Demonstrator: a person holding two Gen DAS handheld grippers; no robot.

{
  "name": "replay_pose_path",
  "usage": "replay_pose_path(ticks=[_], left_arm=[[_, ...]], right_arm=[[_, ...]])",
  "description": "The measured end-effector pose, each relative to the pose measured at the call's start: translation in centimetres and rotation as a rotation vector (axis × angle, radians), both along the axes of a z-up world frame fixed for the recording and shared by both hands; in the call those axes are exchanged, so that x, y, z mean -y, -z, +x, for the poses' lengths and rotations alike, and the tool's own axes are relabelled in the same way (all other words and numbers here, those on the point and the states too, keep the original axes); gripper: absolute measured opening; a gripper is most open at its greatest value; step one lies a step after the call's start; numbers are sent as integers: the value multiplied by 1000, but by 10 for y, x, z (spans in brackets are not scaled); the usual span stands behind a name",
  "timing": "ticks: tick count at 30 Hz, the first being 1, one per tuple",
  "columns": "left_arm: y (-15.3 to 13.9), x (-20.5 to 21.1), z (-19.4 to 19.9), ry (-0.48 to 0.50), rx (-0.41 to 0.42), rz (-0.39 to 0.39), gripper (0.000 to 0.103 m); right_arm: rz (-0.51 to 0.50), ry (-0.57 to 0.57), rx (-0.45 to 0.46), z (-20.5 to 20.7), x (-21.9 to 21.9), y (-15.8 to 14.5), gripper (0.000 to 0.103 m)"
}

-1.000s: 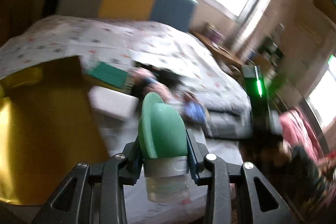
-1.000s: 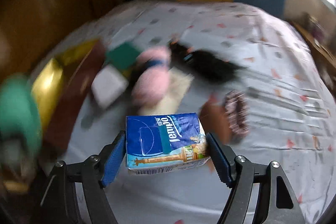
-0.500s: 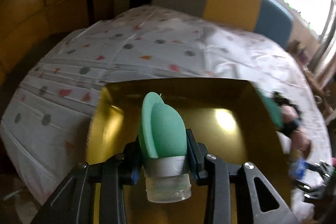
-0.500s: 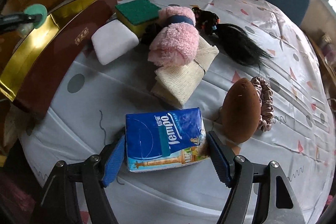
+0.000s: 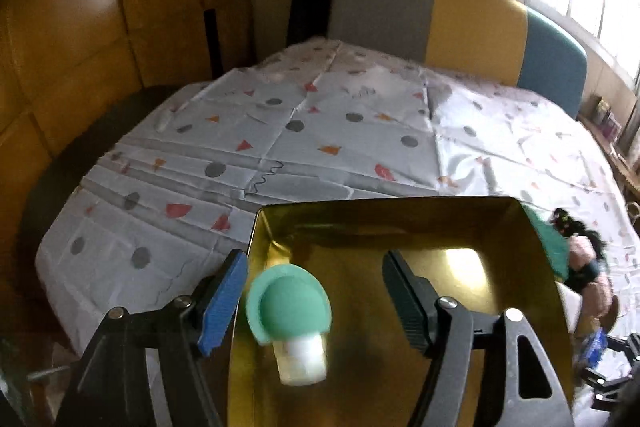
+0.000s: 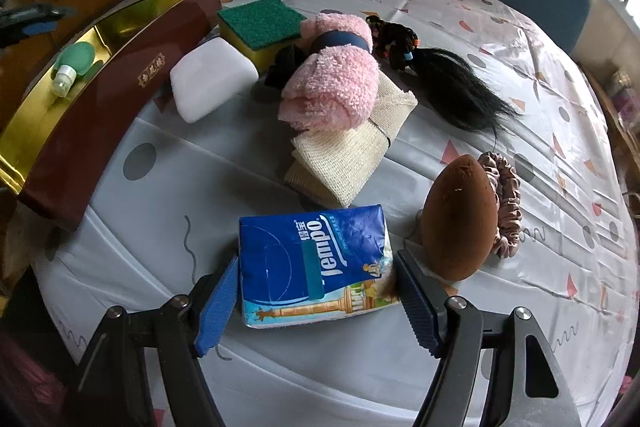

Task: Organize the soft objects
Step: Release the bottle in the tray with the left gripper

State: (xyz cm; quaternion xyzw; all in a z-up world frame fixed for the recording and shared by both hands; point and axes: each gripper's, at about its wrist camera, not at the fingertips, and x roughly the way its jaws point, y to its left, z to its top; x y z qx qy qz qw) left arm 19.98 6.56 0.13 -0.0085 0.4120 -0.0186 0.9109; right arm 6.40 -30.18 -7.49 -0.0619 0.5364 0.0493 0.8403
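Observation:
My left gripper (image 5: 316, 291) is open over the gold-lined box (image 5: 520, 267). A green squeeze bottle (image 5: 290, 315) with a clear cap lies in the box between the fingers, nearer the left one; it also shows in the right wrist view (image 6: 74, 61). My right gripper (image 6: 316, 297) is shut on a blue Tempo tissue pack (image 6: 316, 263), which is at the tablecloth. Beyond it lie a pink fluffy towel (image 6: 332, 87), a cream cloth (image 6: 348, 155), a white sponge (image 6: 212, 79), a green scouring sponge (image 6: 260, 23), a black hairpiece (image 6: 452, 83), a brown egg-shaped sponge (image 6: 460, 219) and a pink scrunchie (image 6: 504, 203).
The box's maroon side (image 6: 120, 107) stands at the table's left. The patterned tablecloth (image 5: 320, 131) covers the round table. A grey, yellow and blue chair back (image 5: 460, 23) stands behind it, with wooden panelling (image 5: 80, 27) at left.
My left gripper has opened and let go of the green bottle, which now lies in the gold box. My right gripper stays shut on the tissue pack.

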Motion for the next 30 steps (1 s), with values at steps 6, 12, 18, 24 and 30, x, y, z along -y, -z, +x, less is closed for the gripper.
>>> replay_pose_path(ticks=[6, 12, 18, 24, 30], left_arm=[[-23, 18, -61, 33, 46, -47, 71], [-21, 33, -105, 61, 29, -107, 71], [-14, 32, -129, 59, 17, -101, 71], [-11, 20, -140, 51, 16, -104, 71], [-9, 9, -147, 40, 17, -111, 71]], right_arm=[[-12, -4, 7, 0, -2, 1, 75], [-38, -7, 21, -2, -5, -2, 75], [-33, 39, 66, -7, -4, -15, 75], [14, 78, 128, -15, -14, -38, 75], [28, 69, 163, -16, -38, -52, 75]])
